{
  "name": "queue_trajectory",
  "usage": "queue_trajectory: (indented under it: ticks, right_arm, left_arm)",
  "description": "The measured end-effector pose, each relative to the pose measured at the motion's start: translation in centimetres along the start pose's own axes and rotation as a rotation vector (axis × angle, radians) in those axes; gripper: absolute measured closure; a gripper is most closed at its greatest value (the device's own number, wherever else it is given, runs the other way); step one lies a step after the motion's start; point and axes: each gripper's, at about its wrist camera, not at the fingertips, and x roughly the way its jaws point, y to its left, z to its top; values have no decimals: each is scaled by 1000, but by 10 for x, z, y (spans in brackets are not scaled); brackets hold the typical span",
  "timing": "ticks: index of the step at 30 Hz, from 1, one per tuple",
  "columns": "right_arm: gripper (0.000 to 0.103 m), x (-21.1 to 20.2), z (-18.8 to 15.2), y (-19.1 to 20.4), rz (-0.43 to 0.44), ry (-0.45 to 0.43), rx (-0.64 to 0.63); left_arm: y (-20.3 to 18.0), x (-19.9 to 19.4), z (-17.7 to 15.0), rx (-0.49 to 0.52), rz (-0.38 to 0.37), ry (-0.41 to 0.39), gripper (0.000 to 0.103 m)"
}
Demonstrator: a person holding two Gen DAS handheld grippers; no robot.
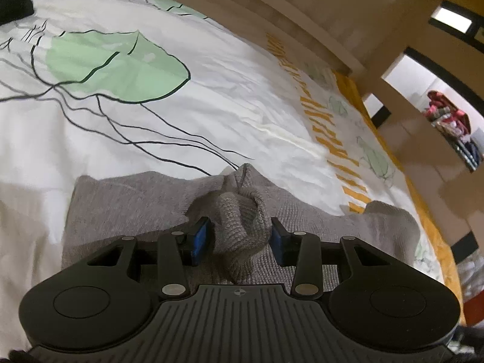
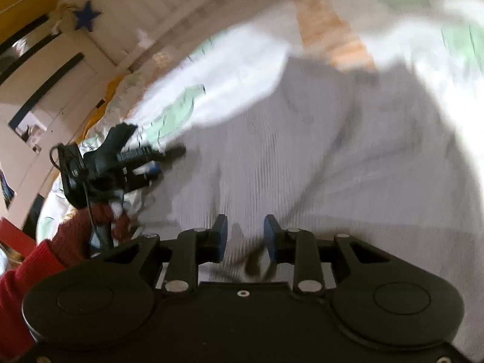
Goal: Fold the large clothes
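A grey knitted garment [image 1: 133, 205] lies on a bed with a white jellyfish-print cover [image 1: 211, 99]. My left gripper [image 1: 240, 236] has its blue pads either side of a raised bunch of the grey knit [image 1: 242, 227], with gaps showing beside the fabric. In the blurred right wrist view the grey garment [image 2: 317, 157] spreads over the bed. My right gripper [image 2: 244, 236] is just above it, jaws partly apart, with a fold of grey cloth between the pads. The left gripper [image 2: 142, 163] shows there at the left, held by a hand in a red sleeve [image 2: 36, 266].
A dark garment [image 1: 15, 3] lies at the bed's far left corner. A wooden bed frame [image 1: 302, 15] runs along the far side. A shelf with stacked clothes [image 1: 450, 124] stands at the right. A door and a blue star decoration [image 2: 86, 15] are beyond the bed.
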Motion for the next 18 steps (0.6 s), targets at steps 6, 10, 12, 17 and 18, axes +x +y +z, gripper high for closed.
queue_trajectory:
  ticks: [6, 10, 12, 17, 18]
  right_arm:
    - [46, 28, 51, 14, 9, -120, -138]
    - [39, 61, 72, 8, -6, -136, -175]
    - [39, 73, 73, -4, -82, -137, -176]
    - [42, 93, 61, -48, -223, -76, -107]
    - [43, 92, 57, -48, -222, -92, -137]
  left_arm:
    - [-3, 1, -2, 13, 16, -5, 63]
    - [-5, 1, -3, 35, 23, -12, 63]
    - [-5, 0, -5, 45, 22, -21, 63]
    - [-8, 1, -10, 78, 33, -41, 62]
    - [-8, 1, -10, 80, 36, -43, 61]
